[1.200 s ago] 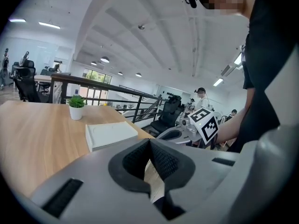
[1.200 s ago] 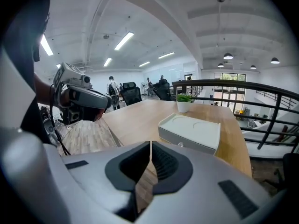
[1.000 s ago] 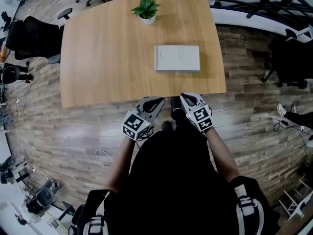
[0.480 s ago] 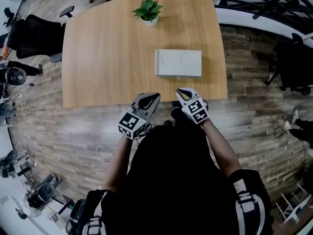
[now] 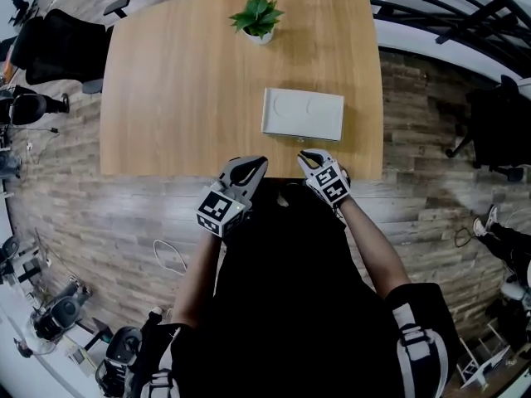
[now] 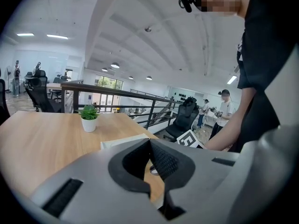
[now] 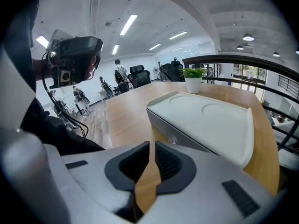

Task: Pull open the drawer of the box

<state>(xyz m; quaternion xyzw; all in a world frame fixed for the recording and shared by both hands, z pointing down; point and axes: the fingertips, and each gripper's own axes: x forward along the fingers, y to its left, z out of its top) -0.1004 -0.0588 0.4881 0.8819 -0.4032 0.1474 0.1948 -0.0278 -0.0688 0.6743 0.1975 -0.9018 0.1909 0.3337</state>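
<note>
Angling down toward the box (image 5: 303, 114), left gripper (image 5: 258, 162) and right gripper (image 5: 305, 155), jaws closed, empty.

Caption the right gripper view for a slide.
Shut right gripper faces the knob on the white box.

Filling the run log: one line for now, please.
drawer: closed | right claw: shut, empty, short of knob | left claw: shut, empty

Table (image 5: 182, 98): pale wood, smooth, satin sheen. Box (image 5: 303, 114): off-white plastic, matt, smooth; small shiny metal knob (image 7: 173, 139). Floor (image 5: 124, 222): rough-grained grey-brown planks, faint gloss. Plant pot (image 5: 260, 36): white, smooth.
</note>
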